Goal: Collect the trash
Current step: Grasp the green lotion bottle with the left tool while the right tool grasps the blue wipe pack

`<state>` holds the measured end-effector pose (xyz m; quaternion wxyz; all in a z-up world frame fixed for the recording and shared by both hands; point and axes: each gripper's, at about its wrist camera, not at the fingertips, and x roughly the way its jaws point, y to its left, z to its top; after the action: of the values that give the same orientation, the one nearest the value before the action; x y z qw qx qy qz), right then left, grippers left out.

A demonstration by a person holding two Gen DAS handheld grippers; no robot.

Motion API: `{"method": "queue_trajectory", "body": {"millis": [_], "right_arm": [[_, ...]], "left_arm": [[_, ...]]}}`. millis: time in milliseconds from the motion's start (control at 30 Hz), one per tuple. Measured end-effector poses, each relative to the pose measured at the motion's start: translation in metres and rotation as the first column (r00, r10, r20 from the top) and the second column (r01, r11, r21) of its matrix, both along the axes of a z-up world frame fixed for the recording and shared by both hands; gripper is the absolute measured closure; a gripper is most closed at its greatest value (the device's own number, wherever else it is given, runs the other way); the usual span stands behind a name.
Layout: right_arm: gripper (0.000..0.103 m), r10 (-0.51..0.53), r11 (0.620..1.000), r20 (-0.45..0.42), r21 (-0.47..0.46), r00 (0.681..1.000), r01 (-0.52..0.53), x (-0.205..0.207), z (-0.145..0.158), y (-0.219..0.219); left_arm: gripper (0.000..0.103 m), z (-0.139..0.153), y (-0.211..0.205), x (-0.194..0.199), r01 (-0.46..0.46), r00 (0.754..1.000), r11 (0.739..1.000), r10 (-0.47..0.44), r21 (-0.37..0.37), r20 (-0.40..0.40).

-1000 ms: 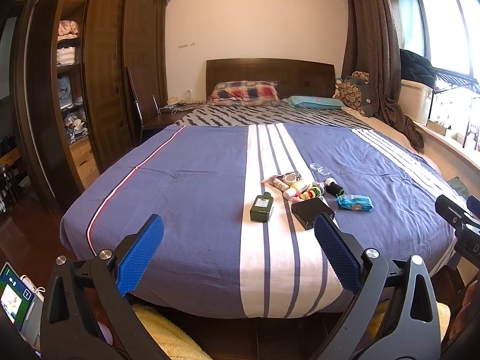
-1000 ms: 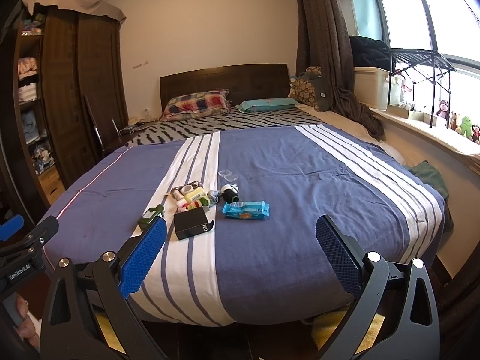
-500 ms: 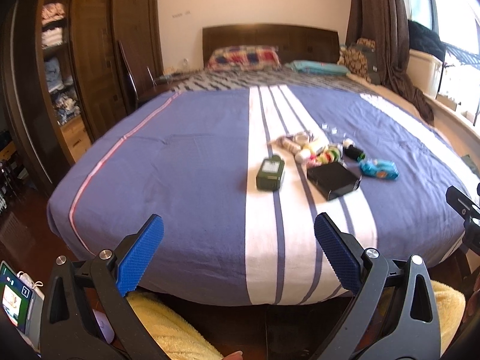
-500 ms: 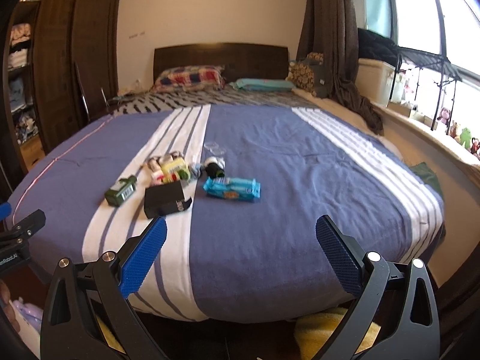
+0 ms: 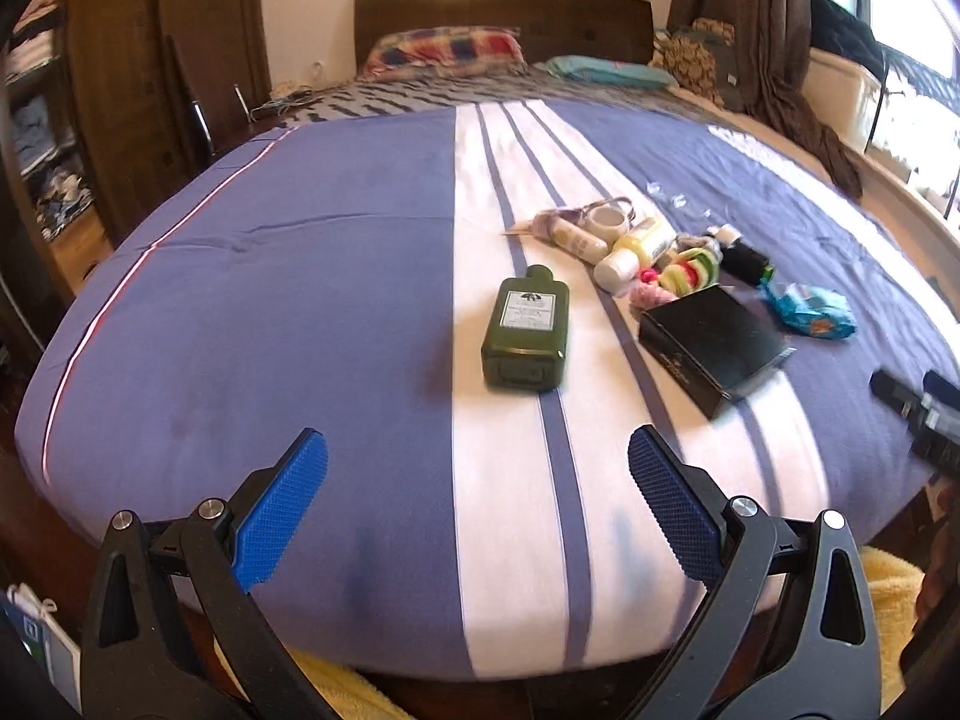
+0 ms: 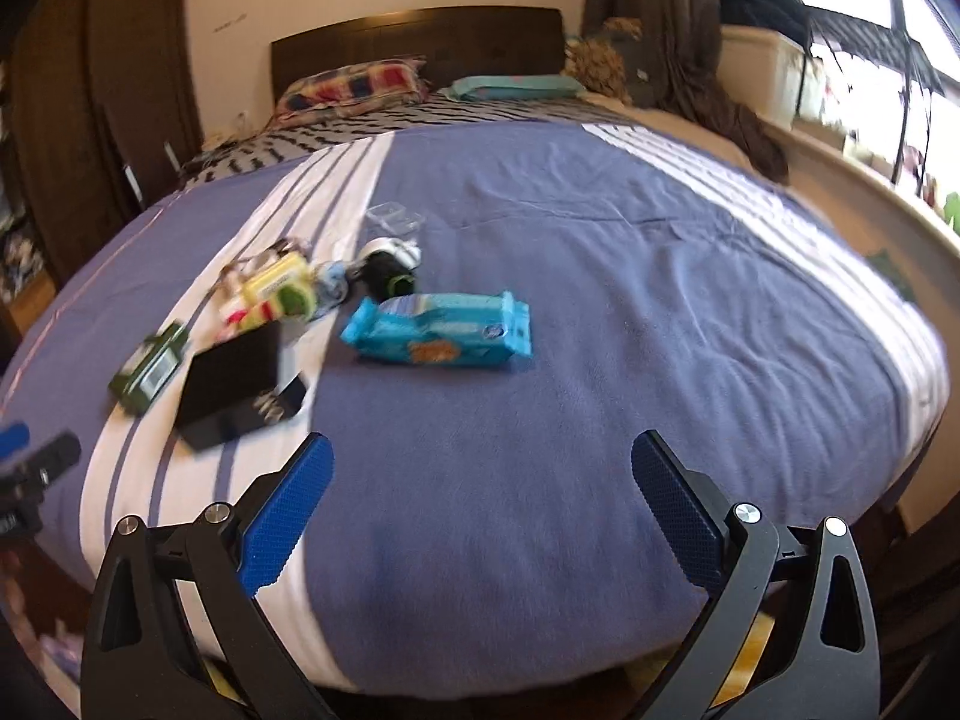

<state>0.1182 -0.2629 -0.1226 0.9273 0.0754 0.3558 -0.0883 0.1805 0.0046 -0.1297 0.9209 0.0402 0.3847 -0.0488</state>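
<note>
A soft blue bedspread [image 5: 300, 300] with broad white stripes covers the bed, its cloth faintly creased, and the trash lies in a loose cluster on it. Nearest the left gripper [image 5: 477, 468] is a flat, dark green plastic bottle [image 5: 527, 327] with a pale label, lying on its back on the white stripe. Just right of it sits a black rectangular box [image 5: 714, 342] with glossy faces and sharp corners, one end flap open. Beyond the box is a jumble of small rounded things: a cream tube [image 5: 579, 238], a yellow tube [image 5: 645, 240] with a white cap, a fuzzy pink and green bundle [image 5: 678, 276] and a small black bottle [image 5: 744, 255]. To the right of the box lies a crinkled turquoise wipes packet [image 6: 441, 333], shiny film with crimped ends, seen clearest from the right wrist view, which is blurred. A clear plastic tray [image 6: 393, 217] lies farther up the bed. Both grippers hover level over the near edge of the bed, pointing toward the headboard [image 5: 504, 6]. The left gripper's ribbed blue pads [image 5: 282, 510] stand wide apart and hold nothing; the right gripper [image 6: 480, 468] is likewise spread wide and empty, aimed at bare bedspread near the wipes packet, touching none of it.
</note>
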Motion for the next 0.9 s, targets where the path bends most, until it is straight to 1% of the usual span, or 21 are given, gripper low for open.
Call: {"method": "queue_trajectory", "body": {"millis": [100,200,333,400,500,567,600,667,733,800,833,867,900], "right_arm": [[0.003,-0.027,0.999,0.014,0.025,1.0,0.027,0.024,0.0,-0.009],[0.003,-0.009,0.999,0.003,0.047,1.0,0.008,0.051,-0.002,-0.005],[0.003,0.001,0.998,-0.015,0.06,1.0,0.0,0.075,-0.008,0.003],[0.003,-0.018,0.998,-0.032,0.064,0.999,0.02,0.086,-0.014,0.001],[0.003,-0.043,0.991,-0.036,0.124,0.998,0.047,0.093,-0.019,-0.011],[0.003,-0.046,0.985,-0.035,0.164,0.998,0.051,0.093,-0.023,-0.018],[0.003,-0.043,0.984,-0.035,0.171,0.998,0.049,0.094,-0.024,-0.019],[0.003,-0.031,0.982,-0.034,0.186,0.999,0.037,0.095,-0.026,-0.021],[0.004,-0.024,0.981,-0.029,0.191,0.999,0.029,0.096,-0.027,-0.022],[0.014,-0.024,0.984,-0.027,0.175,0.999,0.028,0.098,-0.028,-0.021],[0.021,-0.024,0.986,-0.028,0.162,0.999,0.028,0.097,-0.029,-0.019],[0.028,-0.018,0.987,-0.025,0.159,1.0,0.022,0.097,-0.029,-0.017],[0.032,-0.005,0.987,-0.022,0.161,1.0,0.008,0.097,-0.028,-0.015]], "left_arm": [[0.008,-0.004,-0.003,0.016,0.011,1.0,1.0,-0.011,0.001,-0.009],[0.008,-0.008,-0.009,0.034,0.026,0.999,1.0,-0.026,0.008,-0.02],[0.008,-0.012,-0.016,0.052,0.052,0.998,0.999,-0.052,0.009,-0.024],[0.01,-0.015,-0.017,0.061,0.058,0.998,0.998,-0.058,0.002,-0.033],[0.014,-0.021,-0.018,0.072,0.062,0.997,0.998,-0.062,-0.01,-0.049],[0.019,-0.026,-0.018,0.082,0.066,0.996,0.998,-0.066,-0.001,-0.061],[0.021,-0.027,-0.018,0.084,0.069,0.996,0.998,-0.069,0.001,-0.064],[0.03,-0.032,-0.018,0.09,0.072,0.995,0.997,-0.072,0.004,-0.076],[0.035,-0.035,-0.017,0.095,0.079,0.993,0.997,-0.08,-0.009,-0.085],[0.043,-0.036,-0.019,0.097,0.085,0.993,0.996,-0.085,-0.009,-0.082],[0.051,-0.036,-0.02,0.098,0.09,0.993,0.996,-0.091,-0.009,-0.081],[0.054,-0.036,-0.021,0.099,0.093,0.992,0.996,-0.093,-0.008,-0.082],[0.06,-0.035,-0.023,0.1,0.097,0.992,0.995,-0.097,-0.005,-0.082]]}}
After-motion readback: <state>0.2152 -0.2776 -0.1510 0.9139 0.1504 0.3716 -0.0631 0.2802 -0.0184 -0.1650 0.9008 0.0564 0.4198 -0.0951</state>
